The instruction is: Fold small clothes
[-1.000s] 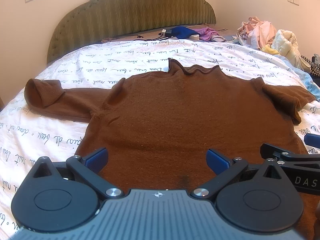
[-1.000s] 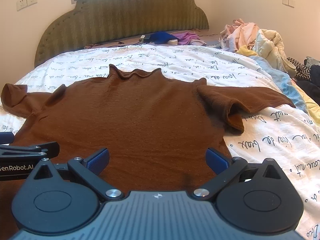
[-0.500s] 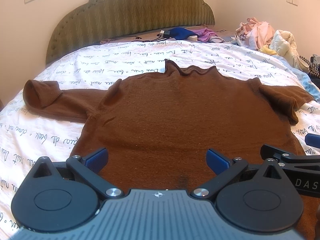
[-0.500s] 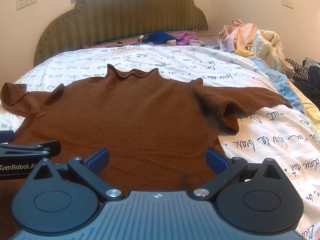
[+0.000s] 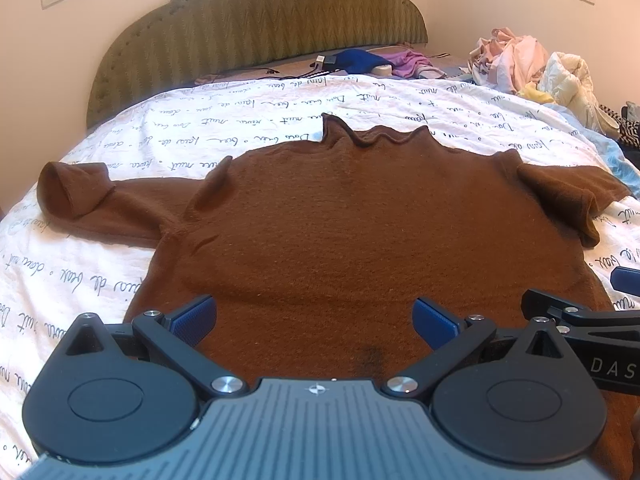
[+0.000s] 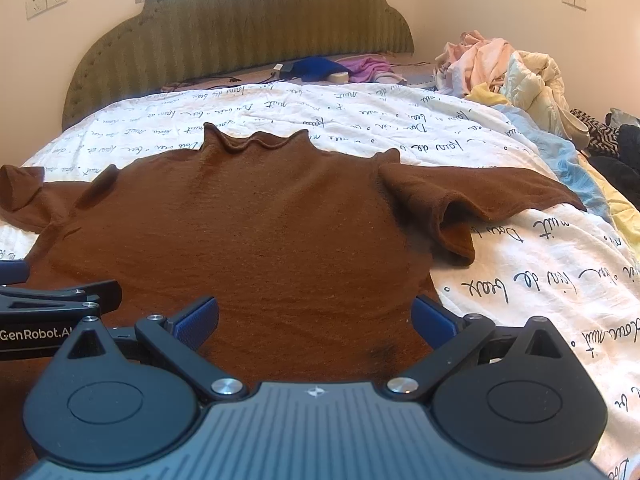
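We hold the left gripper (image 5: 314,322) and the right gripper (image 6: 314,320) side by side, low over the hem end of the brown knitted short-sleeved sweater (image 5: 360,232), both pointing along it toward its wavy collar. Each has its blue-padded fingers (image 5: 195,318) spread wide with nothing between them. The sweater lies flat on the white bedspread printed with black handwriting (image 5: 240,120), sleeves out to each side, the olive-green padded headboard (image 5: 256,28) beyond it. A heap of pale crumpled clothes (image 6: 504,72) sits at our right.

Left tongs (image 5: 314,322) and right tongs (image 6: 314,320) spread wide, seemingly level, side by side.
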